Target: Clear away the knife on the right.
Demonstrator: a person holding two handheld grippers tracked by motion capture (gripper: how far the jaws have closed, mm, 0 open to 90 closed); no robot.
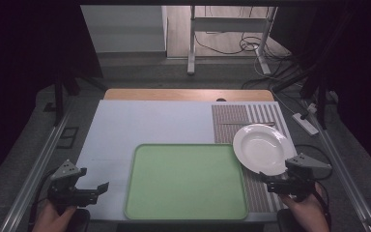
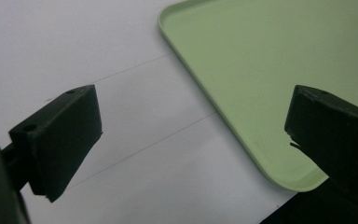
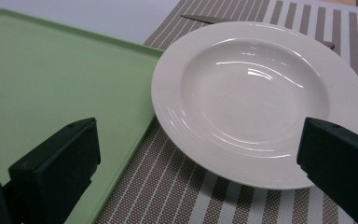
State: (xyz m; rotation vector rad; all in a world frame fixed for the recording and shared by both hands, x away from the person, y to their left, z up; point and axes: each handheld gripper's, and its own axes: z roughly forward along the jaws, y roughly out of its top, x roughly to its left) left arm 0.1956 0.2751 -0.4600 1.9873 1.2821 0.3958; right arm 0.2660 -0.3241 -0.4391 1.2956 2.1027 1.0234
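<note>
The white deep plate [image 1: 263, 149] lies on the striped placemat [image 1: 258, 191] at the table's right, its left rim just at the right edge of the empty green tray [image 1: 186, 181]; the right gripper [image 1: 270, 184] sits just beside the plate's near rim, jaws spread wide with nothing between them; the left gripper [image 1: 100, 189] waits left of the tray, likewise released and empty. The step in hand looks like taking the plate; a sound grasp would bring one jaw over the rim and one beneath, approaching low and level, closing gently so the glazed edge does not slip; a utensil [image 3: 205, 19] lies partly hidden behind the plate.
</note>
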